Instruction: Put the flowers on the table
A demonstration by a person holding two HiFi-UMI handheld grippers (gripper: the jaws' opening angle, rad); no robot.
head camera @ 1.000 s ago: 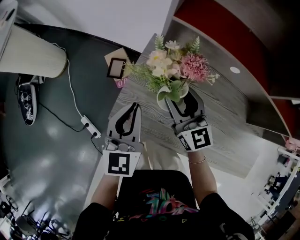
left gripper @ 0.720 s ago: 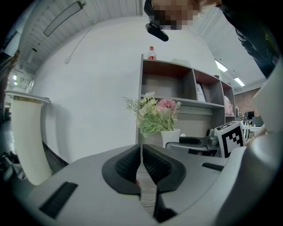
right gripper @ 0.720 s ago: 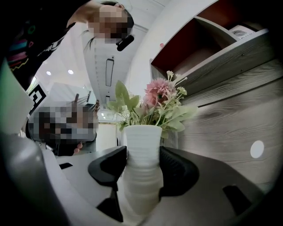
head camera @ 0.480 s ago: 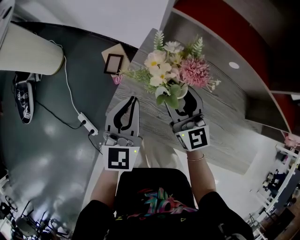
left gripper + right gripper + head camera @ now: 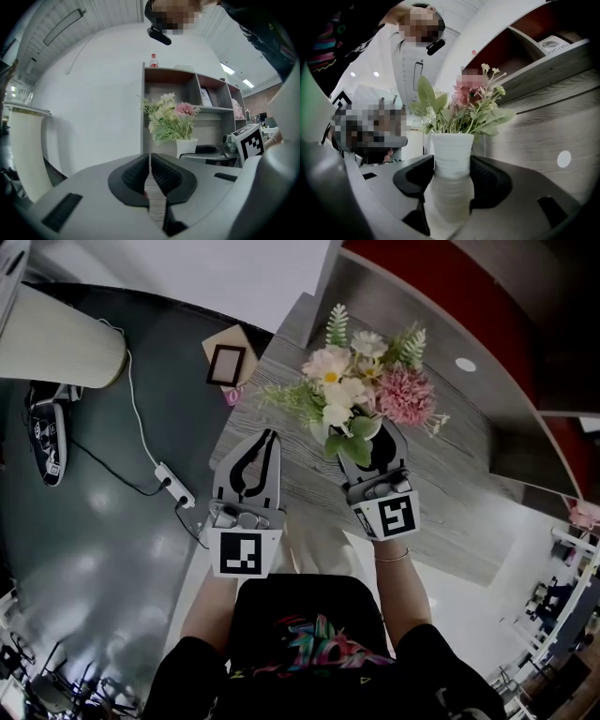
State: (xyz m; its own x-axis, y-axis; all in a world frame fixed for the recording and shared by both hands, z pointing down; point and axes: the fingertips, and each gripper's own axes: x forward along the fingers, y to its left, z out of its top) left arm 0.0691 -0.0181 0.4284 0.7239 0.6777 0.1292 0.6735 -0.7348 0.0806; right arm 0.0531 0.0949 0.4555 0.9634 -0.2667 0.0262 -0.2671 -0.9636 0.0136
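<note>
the grey wood-grain table (image 5: 450, 493) lies below me, and the flowers (image 5: 361, 390) have moved further in over it, toward the shelf unit (image 5: 422, 306), since a second ago. my right tool (image 5: 372, 435) stays pinching their white ribbed vase (image 5: 451, 159), so i judge set-down is close; whether the base touches i cannot tell. the left tool (image 5: 265, 439) is pressed together, empty. nothing blocks the spot: a small picture frame (image 5: 227, 365) and a power strip (image 5: 176, 487) sit off left.

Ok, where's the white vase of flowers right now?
The white vase is clamped in the right gripper, centre right in the head view, above the wooden table, right of the left gripper.
</note>
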